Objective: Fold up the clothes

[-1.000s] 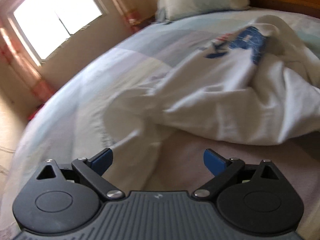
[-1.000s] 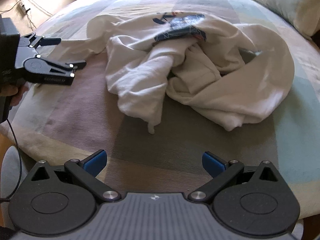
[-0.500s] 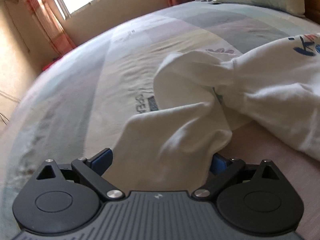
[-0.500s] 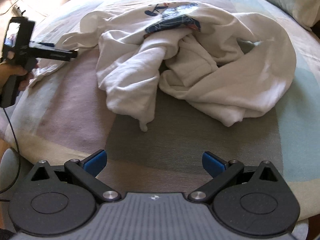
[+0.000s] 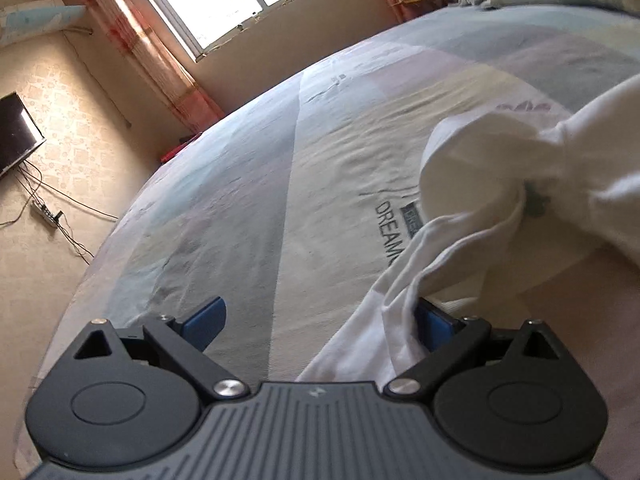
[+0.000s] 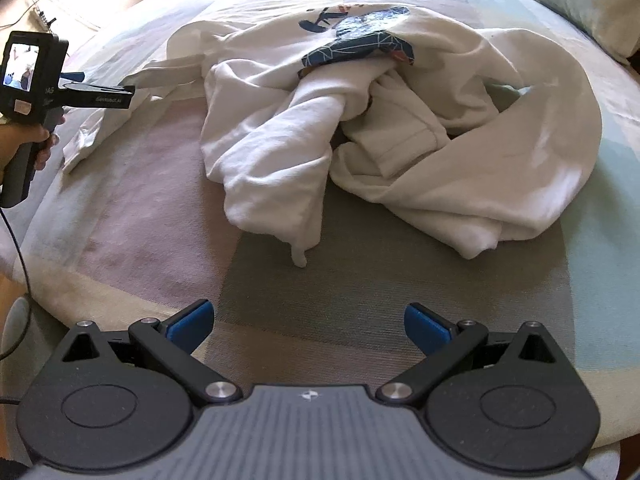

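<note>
one white sweatshirt [image 5: 472,184] fills the right of the left wrist view, a sleeve end running down between the fingers of the left gripper [image 5: 320,320]. its blue pads stand wide apart with cloth draped over the right pad [image 5: 434,326], so nothing is clamped. the fabric looks soft, thick and limp, likely to sag and drag, so a cuff or hem edge seems the best hold. the garment's body is cut off at the right edge.

from the right wrist view, the sweatshirt [image 6: 400,120] lies crumpled mid-bed [image 6: 360,300], its blue print [image 6: 360,44] half buried in folds. the right gripper [image 6: 308,324] hangs near, fingers spread and empty, well apart from the cloth. at far left a hand [image 6: 24,144] holds the left gripper [image 6: 80,90] at a sleeve [image 6: 104,120]; collar and hem are hard to make out.
</note>
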`<state>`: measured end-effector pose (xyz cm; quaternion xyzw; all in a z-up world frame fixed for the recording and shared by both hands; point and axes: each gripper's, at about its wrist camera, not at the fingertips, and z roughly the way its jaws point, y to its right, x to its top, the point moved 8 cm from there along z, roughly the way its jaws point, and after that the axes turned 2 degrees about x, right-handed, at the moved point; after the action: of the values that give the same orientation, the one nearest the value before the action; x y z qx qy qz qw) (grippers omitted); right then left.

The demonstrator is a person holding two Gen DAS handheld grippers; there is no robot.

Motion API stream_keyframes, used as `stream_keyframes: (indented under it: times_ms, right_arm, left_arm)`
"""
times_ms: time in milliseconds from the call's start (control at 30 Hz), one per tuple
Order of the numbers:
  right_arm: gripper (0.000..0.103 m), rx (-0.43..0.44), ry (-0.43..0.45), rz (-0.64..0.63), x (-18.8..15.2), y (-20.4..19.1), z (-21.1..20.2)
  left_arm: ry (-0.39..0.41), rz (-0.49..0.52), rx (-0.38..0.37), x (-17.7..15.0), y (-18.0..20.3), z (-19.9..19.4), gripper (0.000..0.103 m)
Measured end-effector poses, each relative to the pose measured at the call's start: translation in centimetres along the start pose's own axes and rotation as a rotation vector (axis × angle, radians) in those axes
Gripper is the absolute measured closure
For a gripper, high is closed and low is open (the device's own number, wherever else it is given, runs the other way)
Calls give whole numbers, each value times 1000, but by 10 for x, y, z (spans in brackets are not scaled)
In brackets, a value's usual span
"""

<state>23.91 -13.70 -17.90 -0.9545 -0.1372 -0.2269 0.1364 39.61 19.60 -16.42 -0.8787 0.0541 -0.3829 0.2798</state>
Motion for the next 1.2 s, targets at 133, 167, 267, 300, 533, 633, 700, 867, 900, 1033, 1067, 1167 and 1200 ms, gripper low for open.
stream_keyframes:
  times_ms: [133,167,267,300,533,633,700,867,900,1033,1067,1167,1200]
  right_arm:
    - [0,9,10,-27,2,-6,-7]
    - [0,16,16,-35,3,-8,-8]
    - [0,20,25,-50,9,-12,-9]
    - [0,20,28,-54,11,-14,-8]
    - [0,23,23,-81,9,-21,-7]
    - [0,16,18,-62,7,-16,-6]
    - [0,11,14,-50,7,-13,-5]
    - [0,12,8,-56,7,-15,-3]
    - [0,13,5,-58,7,-16,-2]
    - [0,7,-5,-61,6,-18,2]
    - [0,6,-7,-62,6,-18,3]
    - [0,-1,-14,-64,6,-18,5]
    - [0,-4,-15,-64,6,-18,5]
  left_arm:
    - [-44,-44,-39,-6,-6,0,5]
    - [-48,-52,-73,-7,-6,-2,6]
    - [-65,-27,-161,-11,2,-3,5]
    - [-65,-11,-152,-12,4,-2,5]
    - [-76,-99,55,-10,-23,11,5]
    - [-68,-144,144,-9,-49,10,5]
    - [-68,-163,202,-11,-68,11,6]
    - [-93,-235,295,-17,-117,15,9]
    - [-96,-245,313,-19,-127,18,10]
    - [-113,-261,373,-23,-161,28,10]
    - [-115,-262,390,-23,-169,31,10]
    - [-84,-263,409,-20,-184,34,10]
    - [-66,-259,422,-17,-189,34,10]
